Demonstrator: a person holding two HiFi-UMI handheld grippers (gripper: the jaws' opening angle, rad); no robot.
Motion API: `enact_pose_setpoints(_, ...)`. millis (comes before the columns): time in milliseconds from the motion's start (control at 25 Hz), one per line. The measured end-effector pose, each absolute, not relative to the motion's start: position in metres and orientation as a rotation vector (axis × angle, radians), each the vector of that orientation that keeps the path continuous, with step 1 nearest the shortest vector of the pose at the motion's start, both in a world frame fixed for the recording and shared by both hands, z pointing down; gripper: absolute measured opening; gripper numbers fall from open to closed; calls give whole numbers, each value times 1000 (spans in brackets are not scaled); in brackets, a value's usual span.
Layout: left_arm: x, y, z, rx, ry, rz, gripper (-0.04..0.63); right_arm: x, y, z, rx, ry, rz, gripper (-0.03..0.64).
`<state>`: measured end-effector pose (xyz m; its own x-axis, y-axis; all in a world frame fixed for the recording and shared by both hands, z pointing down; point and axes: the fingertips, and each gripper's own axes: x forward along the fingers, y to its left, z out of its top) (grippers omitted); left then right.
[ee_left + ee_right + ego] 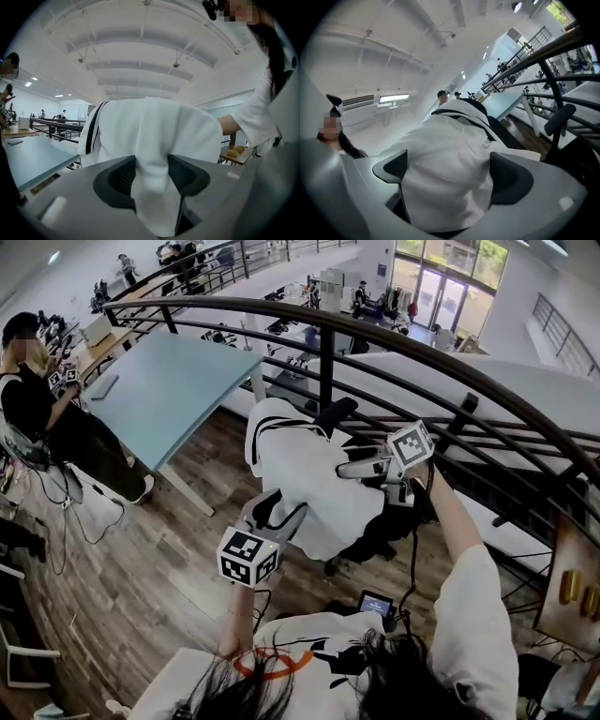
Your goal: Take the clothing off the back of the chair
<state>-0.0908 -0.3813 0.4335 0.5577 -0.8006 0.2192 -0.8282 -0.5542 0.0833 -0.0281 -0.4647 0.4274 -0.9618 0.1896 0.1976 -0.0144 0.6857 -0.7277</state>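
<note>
Left gripper [152, 174], right gripper [450, 178] on clothing [309, 474]

Draped over a black chair [380, 532] beside a curved dark railing [375, 334]: a white garment [309, 479]. At its lower edge, the left tool [277, 517]; at its upper right side, the right tool [349, 468], both touching the cloth. Farther left, a blue-grey surface [169, 381] on the wooden floor [159, 549].

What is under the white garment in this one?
A black chair: one armrest pokes out above it, and dark parts show at lower right. The white garment covers most of the backrest.
</note>
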Motion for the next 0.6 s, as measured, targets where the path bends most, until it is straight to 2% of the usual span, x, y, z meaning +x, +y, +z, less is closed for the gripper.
enact_pose_setpoints(120,-91,-382,435,2609,-1389,224,334,-35,-458,425,-222,-2632,1180,550)
enact_pose_setpoints(280,-97,-385,434,2604,-1396,229,334,-36,-456,413,-208,-2675,1146,456)
enact_pose_setpoints(360,-99,-387,432,2602,-1399,239,331,-35,-455,406,-175,-2690,1139,343)
enact_pose_setpoints(520,-98,-383,429,2618,-1391,246,311,-23,-456,400,-40,-2728,1089,157)
enact_pose_setpoints(600,-94,-378,423,2656,-1365,233,242,-17,-456,392,19,-2765,1090,82)
